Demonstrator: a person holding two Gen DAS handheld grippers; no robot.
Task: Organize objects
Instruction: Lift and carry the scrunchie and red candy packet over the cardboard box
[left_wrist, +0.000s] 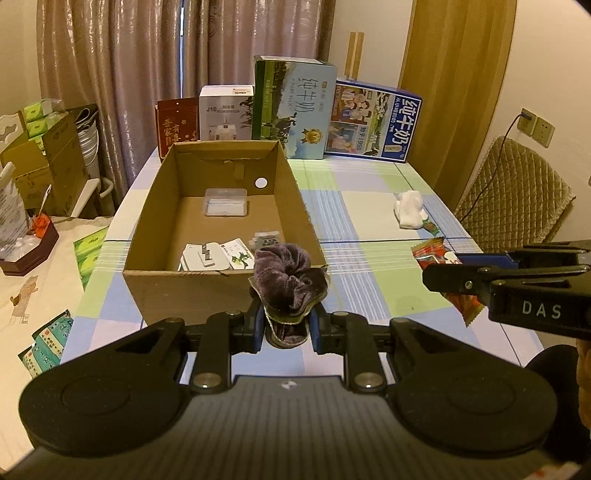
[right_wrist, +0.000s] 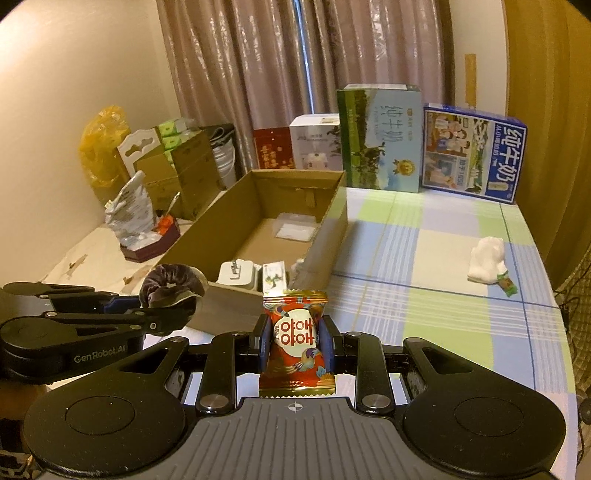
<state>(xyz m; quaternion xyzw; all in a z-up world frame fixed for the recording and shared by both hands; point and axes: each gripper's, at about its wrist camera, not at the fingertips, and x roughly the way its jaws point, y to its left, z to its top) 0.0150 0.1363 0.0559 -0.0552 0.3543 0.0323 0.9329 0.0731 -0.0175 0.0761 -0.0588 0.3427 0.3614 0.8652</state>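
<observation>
My left gripper (left_wrist: 286, 325) is shut on a purple velvet scrunchie (left_wrist: 288, 280), held just in front of the near wall of an open cardboard box (left_wrist: 221, 291). The right wrist view shows that gripper (right_wrist: 166, 306) and the scrunchie (right_wrist: 171, 282) at the box's near left corner. My right gripper (right_wrist: 295, 339) is shut on a red candy packet (right_wrist: 295, 332), lifted above the table to the right of the box (right_wrist: 328, 236). Inside lie a clear plastic case (left_wrist: 226, 202), a white charger (right_wrist: 236, 275) and a printed card (left_wrist: 236, 254).
On the plaid tablecloth (left_wrist: 369, 221) at the right lie a white crumpled wad (left_wrist: 409, 208) and a small green sweet (right_wrist: 506, 284). Milk cartons (left_wrist: 295, 107) and other boxes line the table's far edge. A padded chair (left_wrist: 513, 192) stands right; clutter fills the left.
</observation>
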